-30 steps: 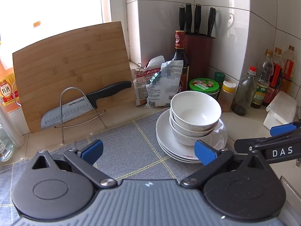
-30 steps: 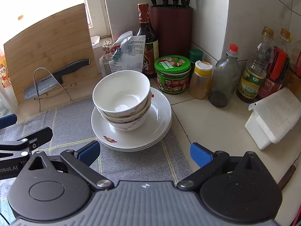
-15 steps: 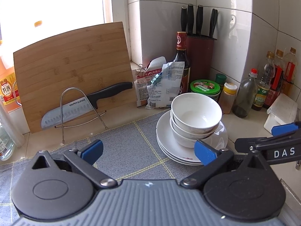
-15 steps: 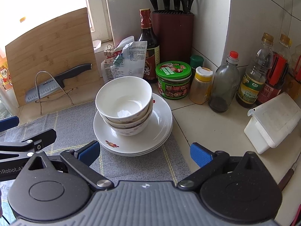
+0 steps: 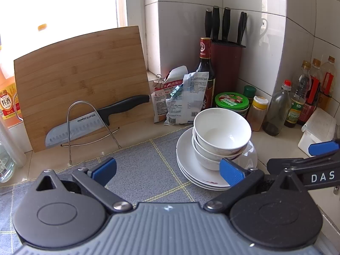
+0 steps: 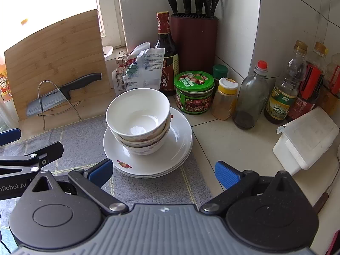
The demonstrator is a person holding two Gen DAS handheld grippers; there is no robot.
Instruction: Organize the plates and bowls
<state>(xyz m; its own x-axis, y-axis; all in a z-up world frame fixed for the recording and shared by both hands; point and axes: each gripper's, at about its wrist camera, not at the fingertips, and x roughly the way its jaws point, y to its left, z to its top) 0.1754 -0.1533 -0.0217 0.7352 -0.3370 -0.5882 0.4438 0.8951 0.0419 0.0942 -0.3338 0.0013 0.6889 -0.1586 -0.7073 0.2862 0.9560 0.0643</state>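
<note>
Both claws, left claw (image 5: 167,169) and right claw (image 6: 162,173), hang spread and empty at six o'clock of the nested white bowls (image 6: 138,116) atop stacked plates (image 6: 167,159).

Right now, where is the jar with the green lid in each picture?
Left wrist view: the green-lidded jar sits right of centre, just behind the stacked bowls.
Right wrist view: the same jar is right of centre, up and to the right of the bowls.
Shared landmark: the dark red knife block stands behind the jar in both.
</note>
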